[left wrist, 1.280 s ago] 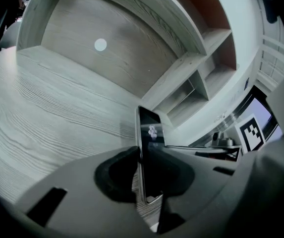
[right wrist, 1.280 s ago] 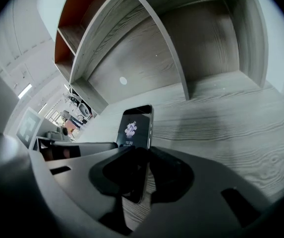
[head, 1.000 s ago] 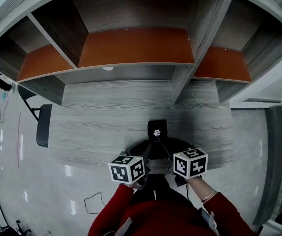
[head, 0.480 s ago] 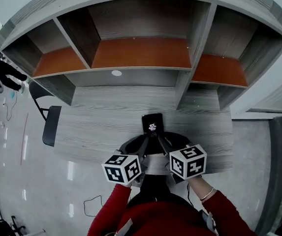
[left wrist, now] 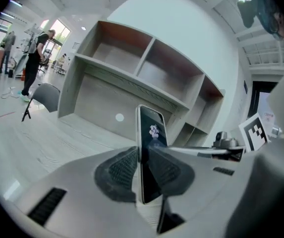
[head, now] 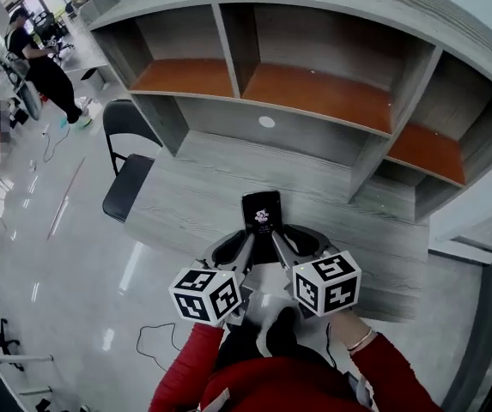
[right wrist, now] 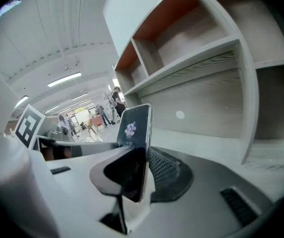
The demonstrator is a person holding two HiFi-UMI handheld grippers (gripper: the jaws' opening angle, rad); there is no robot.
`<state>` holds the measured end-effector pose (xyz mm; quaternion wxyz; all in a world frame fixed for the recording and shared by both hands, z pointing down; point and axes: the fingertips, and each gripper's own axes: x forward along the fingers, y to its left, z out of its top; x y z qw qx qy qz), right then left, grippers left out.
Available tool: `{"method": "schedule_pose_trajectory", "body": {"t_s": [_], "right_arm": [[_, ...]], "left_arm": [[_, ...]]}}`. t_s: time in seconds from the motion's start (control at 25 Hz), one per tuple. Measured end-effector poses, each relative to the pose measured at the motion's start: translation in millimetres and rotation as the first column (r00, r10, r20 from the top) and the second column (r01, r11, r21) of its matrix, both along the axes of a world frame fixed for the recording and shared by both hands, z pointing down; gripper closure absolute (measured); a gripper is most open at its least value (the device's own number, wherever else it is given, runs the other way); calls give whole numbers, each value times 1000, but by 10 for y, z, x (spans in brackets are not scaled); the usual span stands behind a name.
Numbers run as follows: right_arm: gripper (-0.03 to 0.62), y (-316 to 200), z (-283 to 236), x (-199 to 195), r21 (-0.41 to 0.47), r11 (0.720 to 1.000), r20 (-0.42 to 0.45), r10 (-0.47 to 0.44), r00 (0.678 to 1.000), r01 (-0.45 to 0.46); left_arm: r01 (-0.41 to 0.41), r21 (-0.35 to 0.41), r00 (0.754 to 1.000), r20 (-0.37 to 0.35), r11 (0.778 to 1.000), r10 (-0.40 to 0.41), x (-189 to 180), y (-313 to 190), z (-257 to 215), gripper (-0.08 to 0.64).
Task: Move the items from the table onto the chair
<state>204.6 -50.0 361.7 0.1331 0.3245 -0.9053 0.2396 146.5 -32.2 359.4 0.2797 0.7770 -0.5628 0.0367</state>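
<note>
A black phone (head: 261,213) with a lit screen is held upright between both grippers, above the near edge of the grey wooden table (head: 203,187). My left gripper (head: 244,249) is shut on its left side and my right gripper (head: 282,247) on its right side. In the left gripper view the phone (left wrist: 150,148) stands edge-on between the ribbed pads (left wrist: 122,170) of the left gripper (left wrist: 142,175). In the right gripper view the phone (right wrist: 133,133) is pinched the same way by the right gripper (right wrist: 141,175). The black chair (head: 130,178) stands at the table's left end, with its seat bare.
A grey shelf unit (head: 314,84) with orange-brown shelf boards rises behind the table. A person (head: 44,71) stands far left on the glossy floor, and a cable (head: 155,342) lies on the floor near my feet. The chair (left wrist: 45,94) shows far left in the left gripper view.
The view has swung left, bringing the chair and the room's left side into sight. Both grippers keep their hold on the phone.
</note>
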Motion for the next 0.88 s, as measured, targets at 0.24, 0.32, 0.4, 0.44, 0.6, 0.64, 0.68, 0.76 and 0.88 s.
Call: {"method": "schedule_pose_trajectory", "body": {"t_s": [0.24,0.32,0.4,0.44,0.6,0.64,0.68,0.76,0.88], "right_arm": [[497,192,-279,-760,87,990,3,-111,994,110],[497,257,-340,-1063,102,984,5,-148,989,147],[497,340,-393,-1385,111,978,6,-181,984,179],[497,396,-416,-1553,114,975,7,-195,981,193],[497,653,-505,-2277,129,959,8,-254,967,250],[497,709,-525,-2470,134,955,11,-269,963,265],[497,764,-543,-2665,139,950,15,-285,959,280],[497,880,-573,-3056,149,938,21,-320,947,314],[497,1066,-617,-3602,158,917,31,-376,926,367]], "left_arm": [[129,72,992,-8,989,-129,-743,251,-247,479],[170,92,985,-11,981,-170,-1037,339,-309,479],[205,106,979,-10,973,-206,-1351,441,-363,480],[221,110,975,-9,969,-221,-1516,503,-384,480],[281,124,960,-12,952,-281,-2223,792,-474,480],[296,130,955,-10,946,-297,-2410,859,-497,479],[312,135,949,-8,940,-314,-2598,925,-516,480],[346,144,937,-5,927,-349,-2974,1061,-548,480],[400,154,914,2,904,-405,-3499,1273,-602,480]]}}
